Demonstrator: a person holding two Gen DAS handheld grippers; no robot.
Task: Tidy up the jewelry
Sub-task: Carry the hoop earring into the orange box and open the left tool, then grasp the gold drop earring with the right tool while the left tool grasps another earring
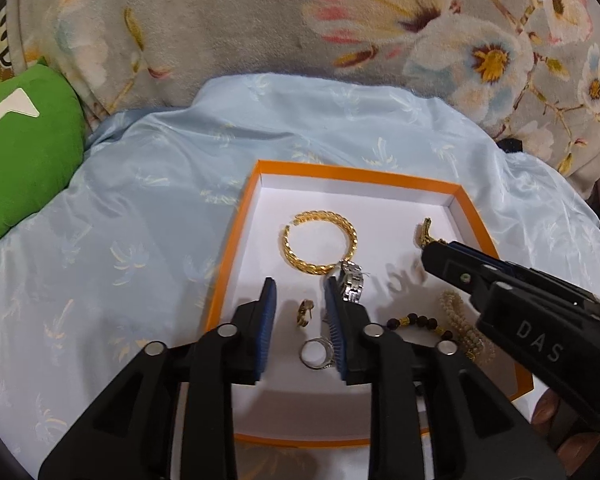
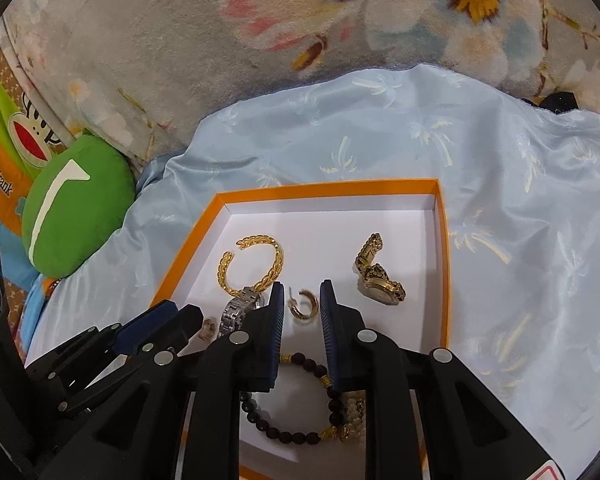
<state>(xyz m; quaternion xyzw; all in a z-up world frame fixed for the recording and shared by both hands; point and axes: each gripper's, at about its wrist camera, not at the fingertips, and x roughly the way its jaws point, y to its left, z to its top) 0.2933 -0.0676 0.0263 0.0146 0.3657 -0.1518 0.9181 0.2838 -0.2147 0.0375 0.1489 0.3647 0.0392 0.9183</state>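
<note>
An orange box with a white floor point(image 1: 236, 240) point(image 2: 440, 248) lies on a pale blue cloth. In it are a gold bangle point(image 1: 320, 242) point(image 2: 252, 264), a silver watch point(image 1: 352, 284) point(image 2: 240, 308), a gold watch point(image 2: 378, 274) point(image 1: 426, 232), a gold hoop earring point(image 2: 306, 306) point(image 1: 305, 312), a silver ring point(image 1: 316, 354), a small ring point(image 2: 207, 326), a dark bead bracelet point(image 2: 296, 400) point(image 1: 416, 322) and a pearl bracelet point(image 1: 460, 320). My left gripper point(image 1: 300, 292) point(image 2: 156, 320) is open above the earring. My right gripper point(image 2: 302, 292) point(image 1: 432, 252) is open around the earring.
A green cushion point(image 1: 24, 152) point(image 2: 76, 208) lies at the left on the bed. A floral blanket point(image 1: 260, 20) point(image 2: 260, 40) rises behind the blue cloth point(image 1: 120, 220) point(image 2: 520, 240). A printed bag point(image 2: 4, 152) stands at the far left.
</note>
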